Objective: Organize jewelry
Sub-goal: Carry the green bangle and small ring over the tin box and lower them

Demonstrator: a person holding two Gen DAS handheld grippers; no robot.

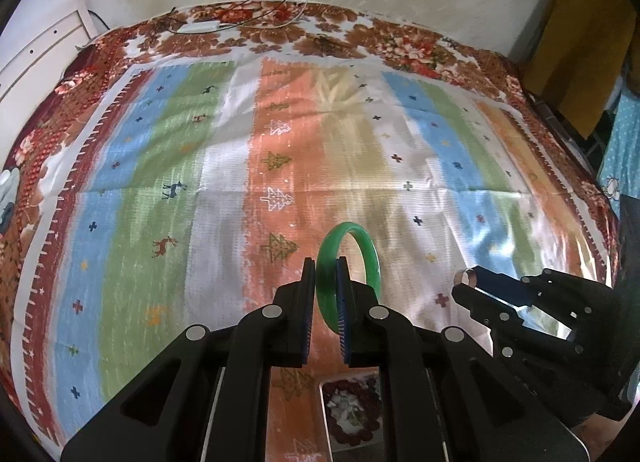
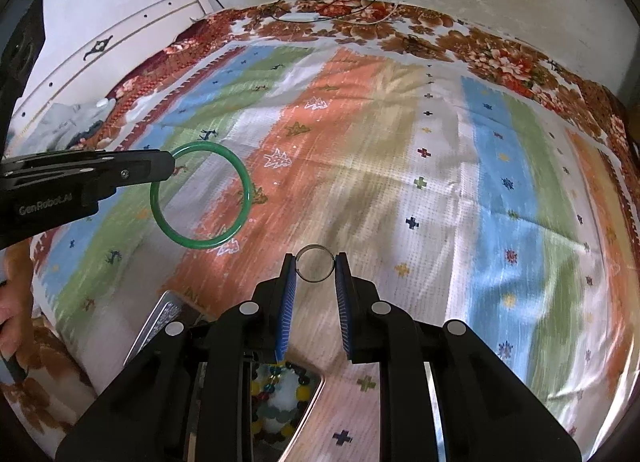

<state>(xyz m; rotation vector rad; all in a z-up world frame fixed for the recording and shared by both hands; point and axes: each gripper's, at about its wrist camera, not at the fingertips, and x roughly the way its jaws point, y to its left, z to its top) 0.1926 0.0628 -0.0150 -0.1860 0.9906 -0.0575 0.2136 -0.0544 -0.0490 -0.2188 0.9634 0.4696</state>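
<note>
Left gripper (image 1: 326,262): jaws closed on the rim of a green bangle (image 1: 348,274), held upright in the air above the striped cloth (image 1: 224,190). From the right wrist view the bangle (image 2: 202,196) shows as a full ring, pinched at its upper left edge.

Right gripper (image 2: 316,262): jaws clamped on a small silver ring (image 2: 315,264), one pad on each side, held clear of the cloth. Seen from the left wrist view, the ring (image 1: 464,277) sits at the tip of the right gripper (image 1: 470,280), near the bangle but apart from it.

Tray (image 1: 325,418): metal, partly hidden under the left gripper, holding dark red beads (image 1: 352,406).

Second tray (image 2: 316,390): below the right gripper, holding mixed coloured beads (image 2: 280,402).

Surface: bed covered by the striped cloth over a floral sheet (image 1: 400,46).
</note>
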